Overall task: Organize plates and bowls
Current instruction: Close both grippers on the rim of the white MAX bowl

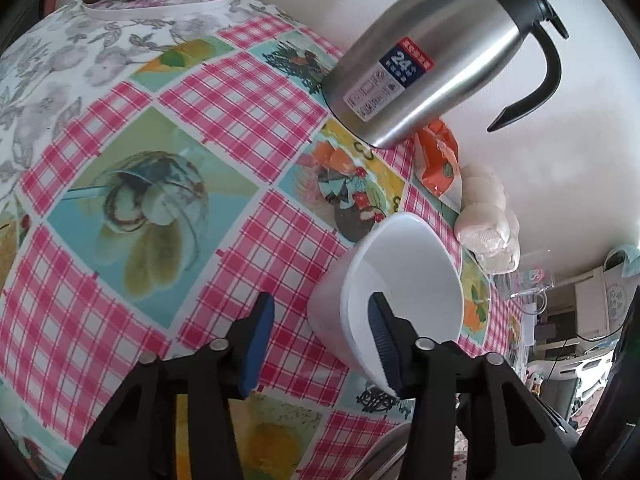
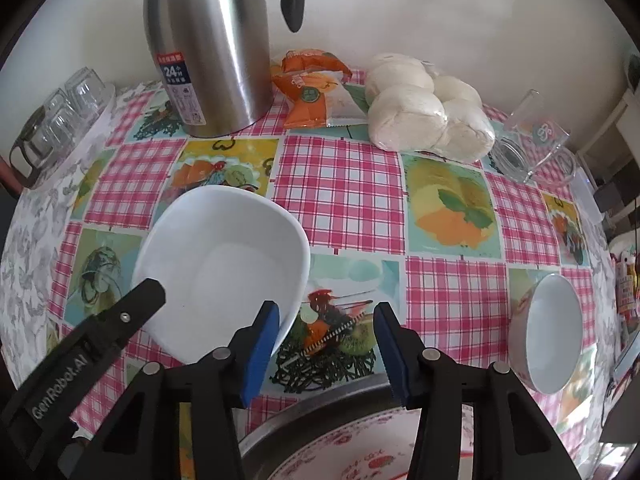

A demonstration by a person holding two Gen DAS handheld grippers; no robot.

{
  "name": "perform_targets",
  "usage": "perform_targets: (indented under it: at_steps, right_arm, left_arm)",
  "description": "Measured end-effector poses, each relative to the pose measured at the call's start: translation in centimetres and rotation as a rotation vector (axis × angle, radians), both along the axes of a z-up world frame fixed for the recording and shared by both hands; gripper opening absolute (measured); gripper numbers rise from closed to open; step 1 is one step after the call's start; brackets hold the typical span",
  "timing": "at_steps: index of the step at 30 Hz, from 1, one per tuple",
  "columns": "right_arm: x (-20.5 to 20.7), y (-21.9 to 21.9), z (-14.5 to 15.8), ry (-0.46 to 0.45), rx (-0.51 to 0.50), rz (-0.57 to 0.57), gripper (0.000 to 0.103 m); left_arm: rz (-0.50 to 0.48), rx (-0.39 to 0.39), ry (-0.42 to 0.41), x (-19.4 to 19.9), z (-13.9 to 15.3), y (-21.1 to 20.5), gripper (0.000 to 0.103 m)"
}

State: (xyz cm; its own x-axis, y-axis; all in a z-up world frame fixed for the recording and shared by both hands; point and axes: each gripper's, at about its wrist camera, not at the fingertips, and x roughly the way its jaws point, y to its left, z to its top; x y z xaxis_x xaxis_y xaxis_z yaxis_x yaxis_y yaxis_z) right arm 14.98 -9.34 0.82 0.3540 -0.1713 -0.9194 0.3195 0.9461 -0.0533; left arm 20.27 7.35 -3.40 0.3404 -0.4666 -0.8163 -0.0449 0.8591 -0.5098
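Left wrist view: the left gripper (image 1: 322, 344) stands part-open over the white square bowl (image 1: 404, 280); its right pad sits inside the bowl, its left pad outside the near wall, so the wall lies between the pads with a clear gap on the outer side

Right wrist view: the right gripper (image 2: 326, 350) is part-open and empty, its left pad just beside that white square bowl's (image 2: 224, 264) right corner, its right pad over bare checked tablecloth (image 2: 340, 184)

Step in hand: judged as the left gripper settling onto the square bowl's rim for a pick-up; nothing is gripped yet

Other dishes: a round white bowl (image 2: 554, 332) rests well to the right near the table edge; a strawberry-patterned plate (image 2: 352, 452) lies in a metal basin (image 2: 320, 398) at the bottom edge, under the right gripper

Next move calls for: closing the left pads squarely on the thin wall, deep enough that the smooth rim does not slip, then lifting level

Right gripper's role: cannot tell whether it means to steady the square bowl or go for another dish

Nearby clutter: steel thermos jug (image 2: 208, 48), orange snack packet (image 2: 316, 92) and bagged steamed buns (image 2: 424, 116) stand at the back, apart from the bowl
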Motion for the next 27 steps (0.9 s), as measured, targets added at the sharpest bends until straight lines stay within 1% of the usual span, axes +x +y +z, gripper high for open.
perform_targets:
  at_steps: [2,5,9,12,14,17,21,23,24,26,27]
  right_arm:
    - [0.3,0.0,-0.4,0.007,0.001,0.006,0.05]
    - [0.9,0.1,-0.9,0.018,0.002,0.014,0.047]
    - [1.4,-0.1,-1.6,0.04,0.011,0.013,0.047]
    - [2.0,-0.3,-2.1,0.059,0.019,0.007,0.047]
    - [2.4,-0.5,-2.6,0.073,0.02,0.007,0.047]
    - [2.7,-0.7,-3.2,0.096,0.033,0.007,0.044]
    - [3.0,-1.0,-3.6,0.126,0.032,0.005,0.043]
    - [3.3,-1.0,-3.9,0.132,0.04,0.007,0.042]
    - [3.3,-1.0,-4.0,0.134,0.043,0.01,0.042]
    - [3.6,-1.0,-4.1,0.137,0.045,0.014,0.041]
    - [3.5,-1.1,-4.1,0.136,0.047,0.015,0.041]
  left_arm:
    - [-0.007,0.004,0.005,0.2,-0.3,-0.3,0.041]
    - [-0.013,0.009,0.011,0.5,-0.7,-0.7,0.037]
    - [-0.011,0.023,0.021,1.0,-1.4,-0.9,0.036]
    - [-0.007,0.019,0.029,1.6,-2.0,-1.1,0.036]
    - [-0.007,0.032,0.027,1.8,-2.1,-1.2,0.036]
    - [-0.005,0.054,0.036,2.0,-2.5,-1.3,0.036]
    - [-0.009,0.069,0.028,2.4,-2.6,-1.6,0.035]
    - [-0.011,0.058,0.031,2.5,-2.7,-1.6,0.028]
    - [-0.016,0.043,0.034,2.6,-2.9,-1.7,0.026]
    - [-0.021,0.015,0.041,2.6,-3.0,-1.7,0.018]
    - [-0.023,0.005,0.045,2.6,-3.1,-1.7,0.018]
